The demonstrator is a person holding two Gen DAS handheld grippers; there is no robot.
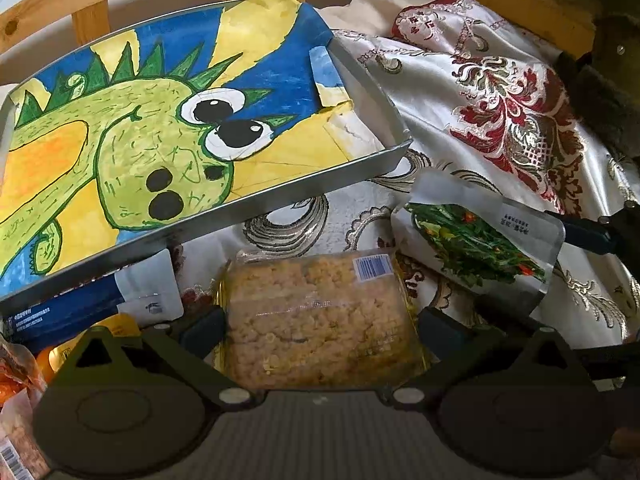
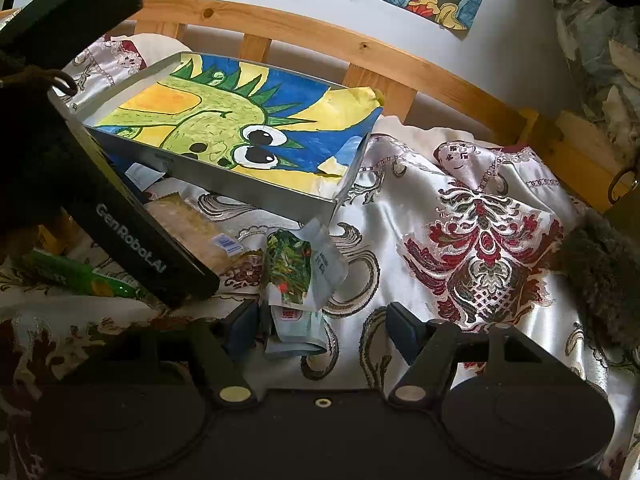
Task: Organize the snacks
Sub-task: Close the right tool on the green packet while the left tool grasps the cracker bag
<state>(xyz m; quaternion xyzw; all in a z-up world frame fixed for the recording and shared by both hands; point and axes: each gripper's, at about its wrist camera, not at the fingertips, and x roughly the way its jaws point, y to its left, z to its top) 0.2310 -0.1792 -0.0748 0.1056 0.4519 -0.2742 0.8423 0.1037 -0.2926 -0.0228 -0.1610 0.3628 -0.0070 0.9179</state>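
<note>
I operate both tools over a bed covered with a patterned satin cloth point(image 2: 480, 208); the snacks lie loose on it, and the grey tray point(image 1: 280, 196) lined with a dinosaur painting point(image 1: 160, 120) sits in the upper left of both views, apparently as the place to collect them. The left tool point(image 1: 320, 328) is at the bottom centre of its view, with a clear pack of crumbly golden snack point(image 1: 320, 320) between its fingers; both pads point(image 1: 204, 330) lie against the pack's sides, so I read this as a closed grip across its short width, the pack's far end pointing toward the tray's near wall. The right tool point(image 2: 320, 328) stands partly open: the green-printed pouch point(image 2: 296, 280) lies crumpled between the fingers, close against the left pad point(image 2: 240, 328), while the right pad is well apart from it, so nothing is held yet. That spread suits a soft, bulky pouch. A blue-and-white pack point(image 1: 80, 312) is tucked under the tray's near edge at lower left of the left view, and a green packet point(image 2: 80, 276) lies at the left of the right view. The tray holds no snacks yet.
</note>
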